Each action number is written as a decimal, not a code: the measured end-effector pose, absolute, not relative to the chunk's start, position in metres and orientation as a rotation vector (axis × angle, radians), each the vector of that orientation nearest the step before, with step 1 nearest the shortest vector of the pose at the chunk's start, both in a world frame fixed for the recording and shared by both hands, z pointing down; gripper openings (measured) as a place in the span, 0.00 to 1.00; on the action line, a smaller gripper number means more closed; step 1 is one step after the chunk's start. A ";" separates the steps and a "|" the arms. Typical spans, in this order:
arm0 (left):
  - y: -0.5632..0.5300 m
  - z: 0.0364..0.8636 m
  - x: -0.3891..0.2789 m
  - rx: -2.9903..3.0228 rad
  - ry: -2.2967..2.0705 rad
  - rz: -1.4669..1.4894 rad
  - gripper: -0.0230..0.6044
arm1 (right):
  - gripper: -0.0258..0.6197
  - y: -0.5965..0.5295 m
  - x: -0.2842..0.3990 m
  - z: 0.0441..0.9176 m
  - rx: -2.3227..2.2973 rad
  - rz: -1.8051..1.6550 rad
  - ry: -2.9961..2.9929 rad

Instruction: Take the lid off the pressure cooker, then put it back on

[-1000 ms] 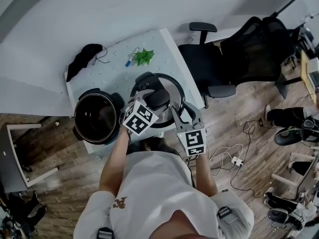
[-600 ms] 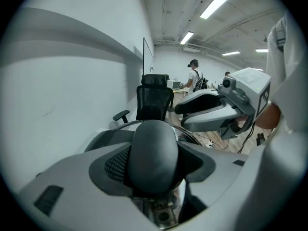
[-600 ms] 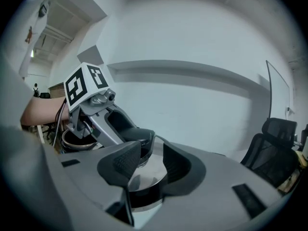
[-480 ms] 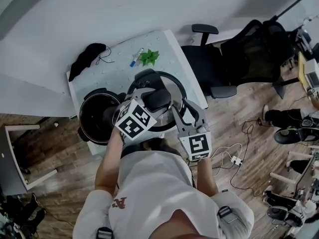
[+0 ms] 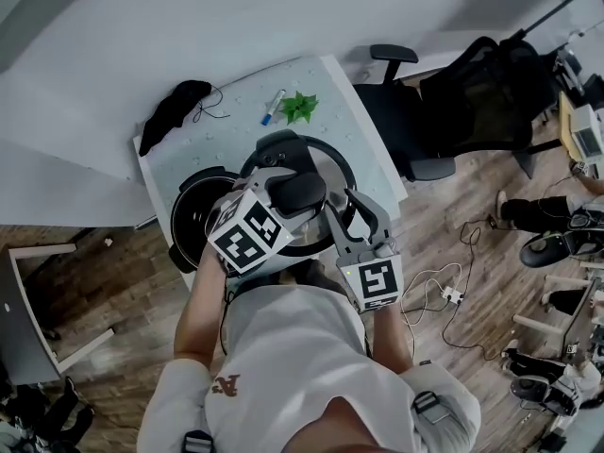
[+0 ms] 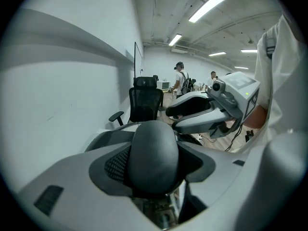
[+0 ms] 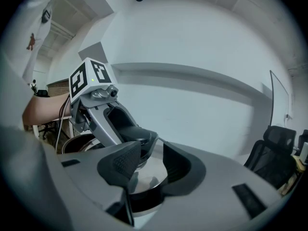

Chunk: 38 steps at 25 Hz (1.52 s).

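You're pinching the pressure cooker lid's (image 5: 332,170) black handle (image 5: 296,192) in the left gripper (image 6: 155,160), holding the lid above the white table (image 5: 226,130), just right of the open pot (image 5: 196,210). Your right gripper's (image 7: 147,165) jaws are standing apart astride the lid's rim. An office chair (image 5: 406,121) is crowding the table's right edge, with wood floor running around it.

Table (image 5: 226,140): pale, dotted top, set against the wall.
Black cloth (image 5: 173,111): bunched at the table's far left corner.
Marker (image 5: 274,106): blue-capped, just beside the green sprig (image 5: 301,108).
Office chairs (image 5: 396,121): black, right of the table.
Power strip (image 5: 452,295): white, among cables on the plank floor (image 5: 123,281).
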<state>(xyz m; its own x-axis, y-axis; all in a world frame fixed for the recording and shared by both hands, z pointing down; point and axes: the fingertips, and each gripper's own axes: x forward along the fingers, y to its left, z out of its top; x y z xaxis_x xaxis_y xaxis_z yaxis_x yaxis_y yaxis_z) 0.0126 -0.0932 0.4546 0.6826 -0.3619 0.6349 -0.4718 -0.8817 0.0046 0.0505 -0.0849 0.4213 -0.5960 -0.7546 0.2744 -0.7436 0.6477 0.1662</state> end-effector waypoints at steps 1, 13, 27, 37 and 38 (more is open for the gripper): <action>-0.091 0.454 0.007 2.730 -0.668 0.973 0.48 | 0.27 -0.083 0.044 0.421 1.199 -0.050 -2.547; -0.060 0.458 -0.057 2.769 -0.514 1.007 0.48 | 0.27 -0.059 -0.023 0.418 1.204 -0.071 -2.517; -0.024 0.482 -0.108 2.785 -0.372 1.060 0.48 | 0.27 -0.029 -0.072 0.441 1.158 -0.013 -2.493; -0.013 0.496 -0.130 2.786 -0.343 1.095 0.48 | 0.27 -0.018 -0.093 0.450 1.109 0.001 -2.500; -0.013 0.497 -0.131 2.785 -0.345 1.102 0.48 | 0.27 -0.017 -0.095 0.451 1.105 0.002 -2.500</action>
<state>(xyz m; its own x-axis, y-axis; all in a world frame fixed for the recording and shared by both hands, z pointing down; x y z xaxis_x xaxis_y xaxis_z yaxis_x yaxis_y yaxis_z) -0.1315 -0.0135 0.4974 0.7077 -0.1644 0.6871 -0.2569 -0.9658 0.0335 -0.0947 -0.0173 0.4509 -0.6045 -0.7086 0.3640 -0.7093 0.6867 0.1590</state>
